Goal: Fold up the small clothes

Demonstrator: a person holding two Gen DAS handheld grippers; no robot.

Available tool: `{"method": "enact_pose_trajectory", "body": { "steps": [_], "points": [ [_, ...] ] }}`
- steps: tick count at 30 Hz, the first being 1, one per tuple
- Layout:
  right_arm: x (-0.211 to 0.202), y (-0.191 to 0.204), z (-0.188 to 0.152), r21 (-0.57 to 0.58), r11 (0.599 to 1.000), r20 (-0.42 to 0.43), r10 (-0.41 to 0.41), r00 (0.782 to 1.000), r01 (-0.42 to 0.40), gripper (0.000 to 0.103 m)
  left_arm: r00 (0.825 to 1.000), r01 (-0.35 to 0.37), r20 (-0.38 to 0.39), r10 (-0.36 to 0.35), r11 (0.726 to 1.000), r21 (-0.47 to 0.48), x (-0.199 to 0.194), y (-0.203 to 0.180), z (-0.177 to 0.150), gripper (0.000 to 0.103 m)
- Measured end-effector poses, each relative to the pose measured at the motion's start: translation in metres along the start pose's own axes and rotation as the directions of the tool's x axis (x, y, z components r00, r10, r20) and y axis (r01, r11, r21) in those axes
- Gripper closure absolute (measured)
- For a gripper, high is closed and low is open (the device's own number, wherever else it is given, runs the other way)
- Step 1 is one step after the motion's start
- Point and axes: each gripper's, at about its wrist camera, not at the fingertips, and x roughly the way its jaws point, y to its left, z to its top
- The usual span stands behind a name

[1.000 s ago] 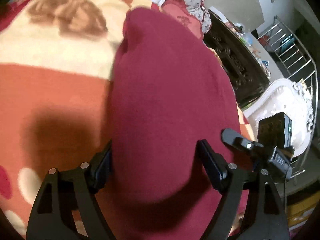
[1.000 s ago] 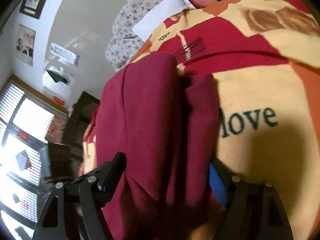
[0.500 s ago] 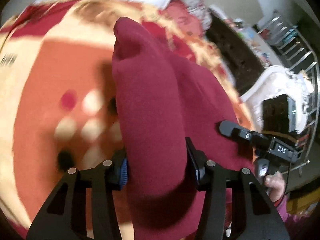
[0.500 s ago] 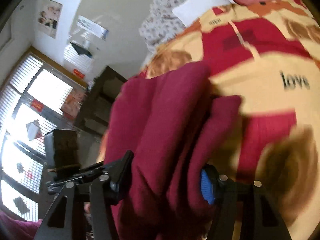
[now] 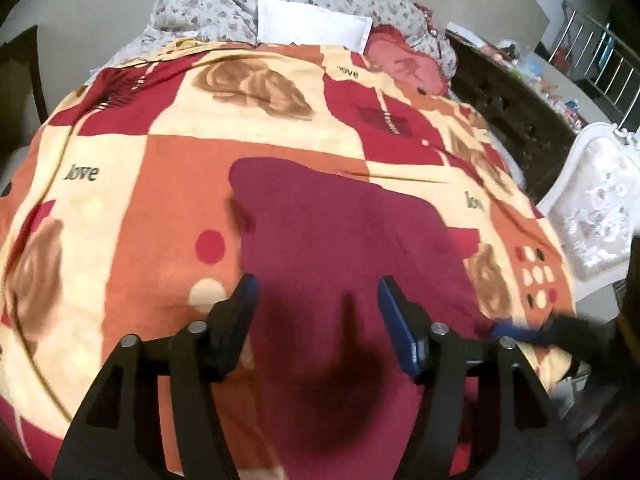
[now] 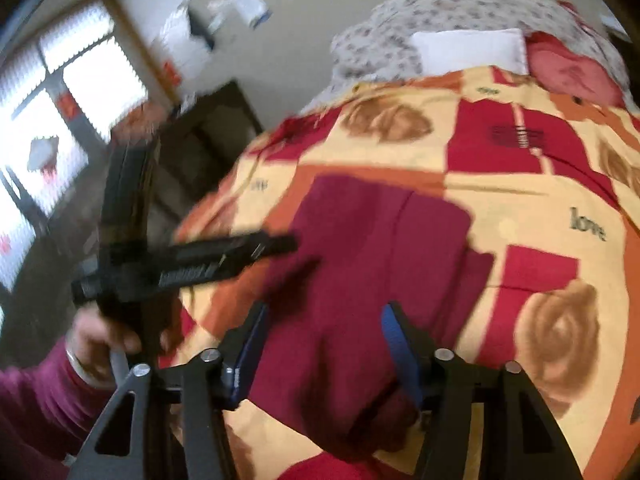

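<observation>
A dark red garment (image 5: pixel 344 248) lies folded on the patterned bedspread (image 5: pixel 168 184); it also shows in the right wrist view (image 6: pixel 376 252). My left gripper (image 5: pixel 318 300) is open and empty, raised above the garment's near part. My right gripper (image 6: pixel 324 324) is open and empty, above the garment's near edge. The left gripper also shows in the right wrist view (image 6: pixel 224 258) at the left, held by a hand, over the garment's left edge. A blurred tip of the right gripper (image 5: pixel 532 330) shows at the right in the left wrist view.
A white pillow (image 5: pixel 312 26) and floral bedding (image 5: pixel 208 4) lie at the head of the bed. A dark wooden cabinet (image 5: pixel 516 108) and a white ornate chair (image 5: pixel 600 208) stand to the right. A window (image 6: pixel 48 120) is at the left.
Both grippers have let go of the dark red garment and pulled back and up. The garment, held up before, now lies folded flat on the bedspread.
</observation>
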Motion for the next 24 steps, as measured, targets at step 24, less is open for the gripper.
{"method": "enact_pose_trajectory", "body": {
  "steps": [24],
  "points": [
    [-0.054,0.03,-0.015,0.016,0.942,0.225,-0.33,0.917,0.335,0.033,0.955,-0.212,0.217,0.201,0.977,0.03,-0.065,-0.015,-0.041,0.041]
  ]
}}
